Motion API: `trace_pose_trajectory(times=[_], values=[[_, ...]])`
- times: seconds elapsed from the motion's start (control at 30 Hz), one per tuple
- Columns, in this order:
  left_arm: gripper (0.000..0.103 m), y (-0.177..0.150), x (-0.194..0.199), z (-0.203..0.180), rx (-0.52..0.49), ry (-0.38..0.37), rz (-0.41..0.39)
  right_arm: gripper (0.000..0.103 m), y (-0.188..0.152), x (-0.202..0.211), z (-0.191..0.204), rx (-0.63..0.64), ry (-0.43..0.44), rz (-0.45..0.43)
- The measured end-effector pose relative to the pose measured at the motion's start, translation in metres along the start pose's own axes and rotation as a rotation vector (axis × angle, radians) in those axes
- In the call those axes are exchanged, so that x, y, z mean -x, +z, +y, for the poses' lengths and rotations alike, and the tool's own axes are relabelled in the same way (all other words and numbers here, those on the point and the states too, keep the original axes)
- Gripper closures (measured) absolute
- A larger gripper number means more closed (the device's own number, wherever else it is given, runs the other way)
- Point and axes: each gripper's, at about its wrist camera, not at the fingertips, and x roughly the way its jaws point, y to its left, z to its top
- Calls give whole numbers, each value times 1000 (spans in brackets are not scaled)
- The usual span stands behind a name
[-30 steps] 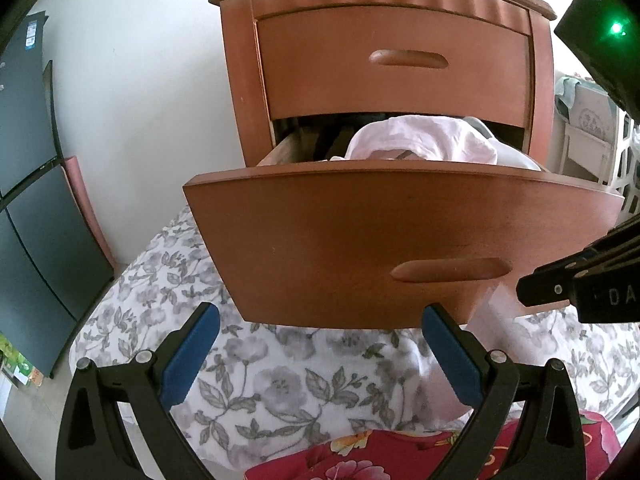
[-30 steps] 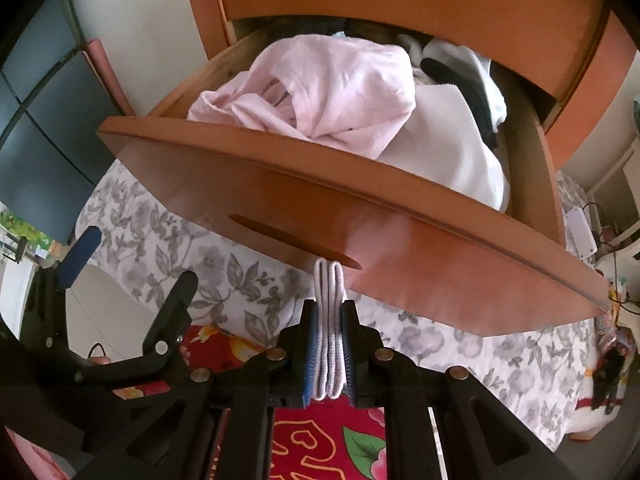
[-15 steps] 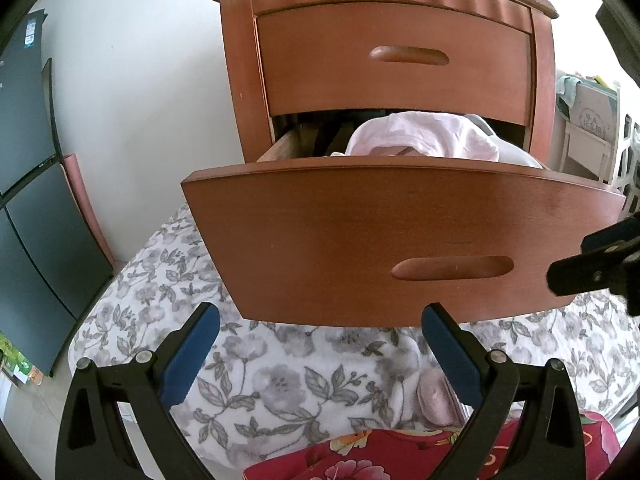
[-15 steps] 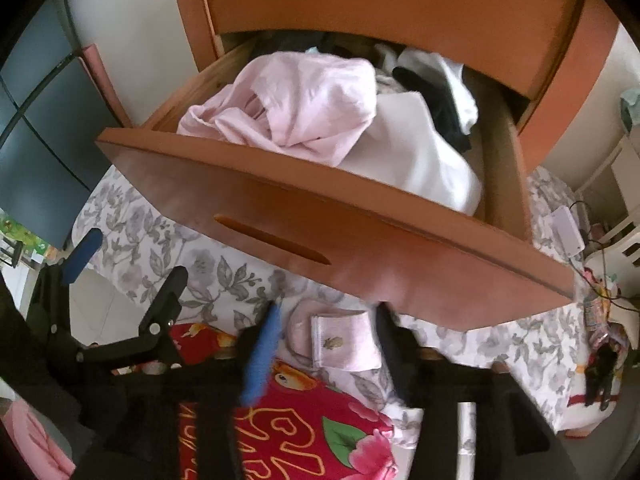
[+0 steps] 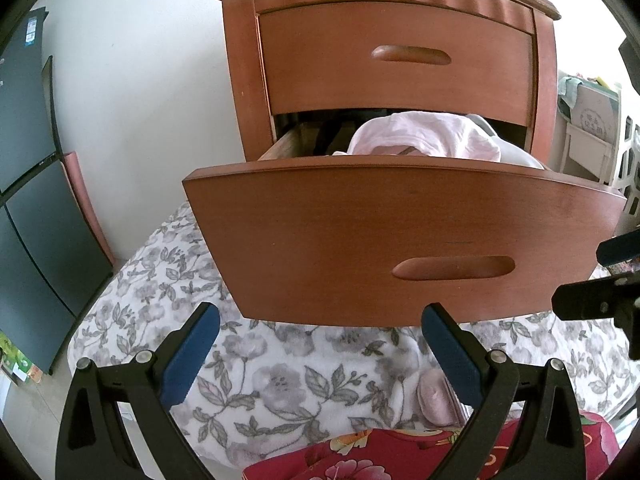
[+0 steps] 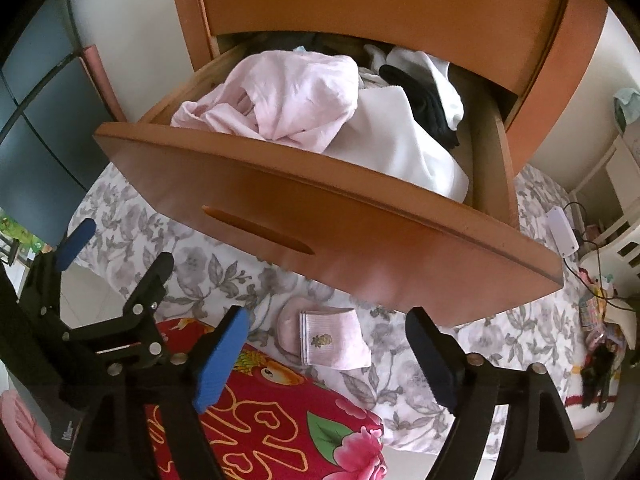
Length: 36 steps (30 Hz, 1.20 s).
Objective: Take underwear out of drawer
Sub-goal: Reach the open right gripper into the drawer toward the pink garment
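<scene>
The underwear, if the small folded pink piece with a tiny yellow emblem is one, lies on the flower-print bedspread just below the front edge of the open drawer, touching neither gripper.

The wooden cabinet stands against a white wall, its upper drawer closed. The lower drawer is pulled well out, and its curved front panel overhangs the bed, leaving a gap above the bedspread. Inside it a crumpled pink garment rises above the front edge; beside that lie a white cloth and black and white socks toward the back right corner. Open wood shows along the drawer's right side wall. A red flowered blanket covers the near part of the bed, its edge just beside the pink piece.

The right gripper hangs over the pink piece, its jaws opening with nothing pressed between the blue pads. The left gripper stands wide apart and empty below the drawer front, over the bedspread.

At the far left a dark tall cabinet carries a small label, too small to read. On the right a box bears a round mark that cannot be read.
</scene>
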Motion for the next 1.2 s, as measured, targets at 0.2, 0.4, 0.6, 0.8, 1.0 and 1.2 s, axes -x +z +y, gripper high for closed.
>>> trace_pose_trajectory(times=[0.2,0.4,0.6,0.8,1.0,1.2], values=[[2,0,0,1,5,-1,1,0,-4,-2,-2,6,-15,-13],[2,0,-1,2,13,-3,2,0,-7,0,-9,0,-28,-35],[2,0,0,4,28,-6,0,0,-11,6,-12,14,-37,-73],[2,1,2,6,37,-12,-3,0,-12,18,-17,-17,-20,-97],[2,1,2,8,47,-17,-3,0,-6,47,-19,-23,-8,-182],[2,2,0,10,61,-23,5,0,11,81,-18,4,18,-296]])
